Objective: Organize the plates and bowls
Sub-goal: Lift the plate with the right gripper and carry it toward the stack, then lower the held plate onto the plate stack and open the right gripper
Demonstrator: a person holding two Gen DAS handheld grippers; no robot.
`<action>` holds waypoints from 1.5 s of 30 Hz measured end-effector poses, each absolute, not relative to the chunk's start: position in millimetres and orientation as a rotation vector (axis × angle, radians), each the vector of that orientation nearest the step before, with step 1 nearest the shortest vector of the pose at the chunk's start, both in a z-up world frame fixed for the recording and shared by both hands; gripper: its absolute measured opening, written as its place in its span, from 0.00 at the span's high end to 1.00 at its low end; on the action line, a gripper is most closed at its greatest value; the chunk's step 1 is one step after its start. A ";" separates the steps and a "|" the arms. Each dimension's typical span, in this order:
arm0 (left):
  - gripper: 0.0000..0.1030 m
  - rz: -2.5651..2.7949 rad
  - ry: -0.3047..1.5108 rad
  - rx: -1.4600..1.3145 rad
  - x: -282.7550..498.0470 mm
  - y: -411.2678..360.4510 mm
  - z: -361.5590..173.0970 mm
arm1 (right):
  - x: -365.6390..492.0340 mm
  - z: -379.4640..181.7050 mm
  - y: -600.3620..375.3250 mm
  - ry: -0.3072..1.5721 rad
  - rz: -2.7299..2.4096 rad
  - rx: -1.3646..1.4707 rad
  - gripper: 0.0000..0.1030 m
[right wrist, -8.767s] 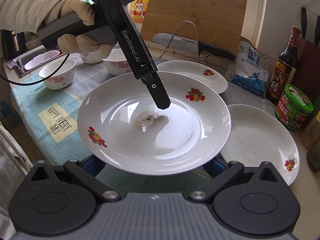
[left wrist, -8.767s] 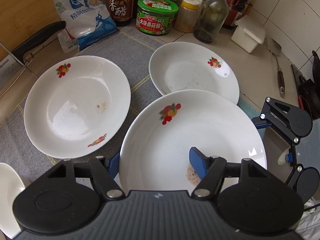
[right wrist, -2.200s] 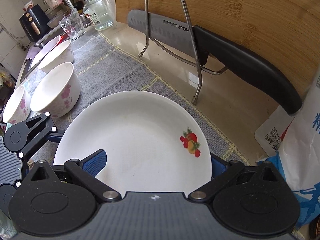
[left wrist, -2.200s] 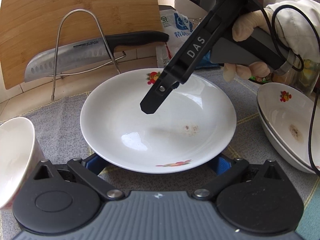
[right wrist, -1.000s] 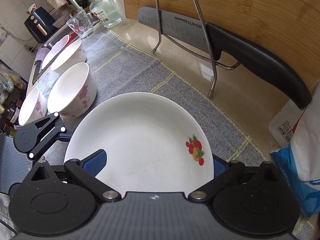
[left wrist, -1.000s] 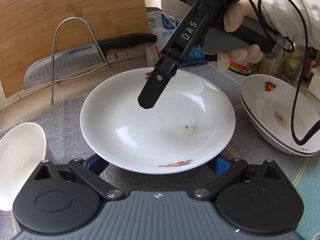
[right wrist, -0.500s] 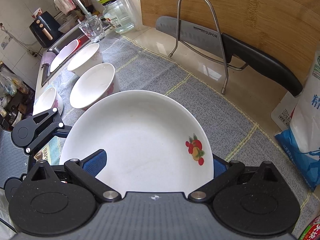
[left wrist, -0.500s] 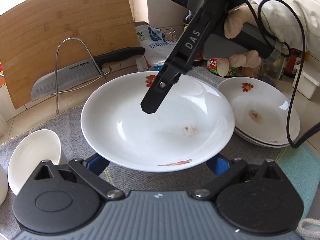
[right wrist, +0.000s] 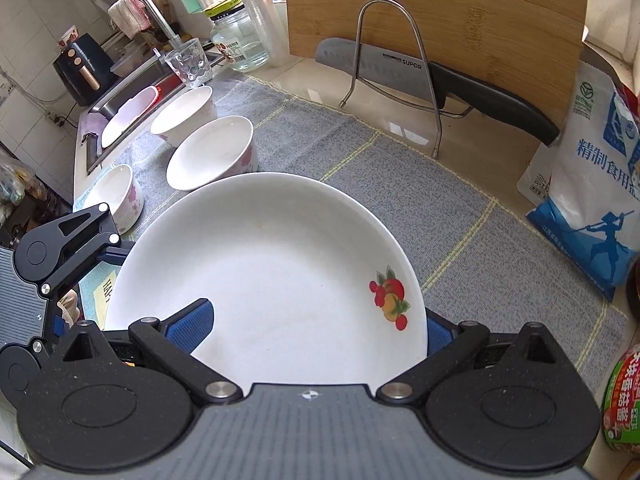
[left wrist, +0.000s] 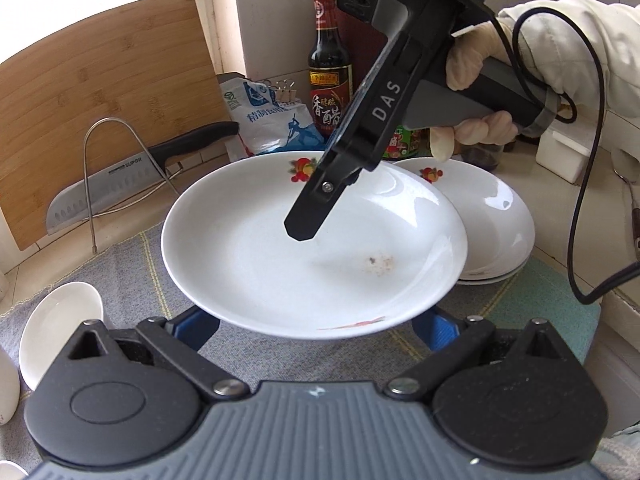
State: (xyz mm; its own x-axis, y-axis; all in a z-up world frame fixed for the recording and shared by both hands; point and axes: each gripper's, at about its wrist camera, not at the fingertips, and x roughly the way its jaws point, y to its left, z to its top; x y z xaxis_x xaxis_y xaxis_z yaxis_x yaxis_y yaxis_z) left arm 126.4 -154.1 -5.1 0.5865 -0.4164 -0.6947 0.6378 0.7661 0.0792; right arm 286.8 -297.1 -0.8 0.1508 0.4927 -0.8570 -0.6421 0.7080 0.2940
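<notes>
Holding a white plate (left wrist: pixel 280 264) between them, your two grippers carry it lifted above the grey mat (right wrist: pixel 400 168) on the bench. Your right gripper (right wrist: pixel 306 330) is clamped on the plate's rim beside the fruit print, one blue pad on top and one beneath. Your left gripper (left wrist: pixel 316 326) has its fingers spread wide under the opposite edge, supporting rather than pinching. Beyond the plate sits a stack of plates (left wrist: pixel 496 224), and three bowls (right wrist: pixel 212 152) stand near the sink.
</notes>
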 end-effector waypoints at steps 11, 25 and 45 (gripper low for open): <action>0.02 -0.791 0.709 0.368 115.8 -187.4 -5.9 | 245.9 -0.4 -348.6 1.167 0.685 -0.083 0.00; 0.02 -0.918 0.763 0.385 122.2 -217.6 -24.0 | 226.9 -22.4 -391.6 1.203 0.577 0.005 0.00; 0.02 -0.942 0.776 0.411 132.1 -225.9 -30.7 | 226.4 -36.2 -410.9 1.210 0.541 0.056 0.00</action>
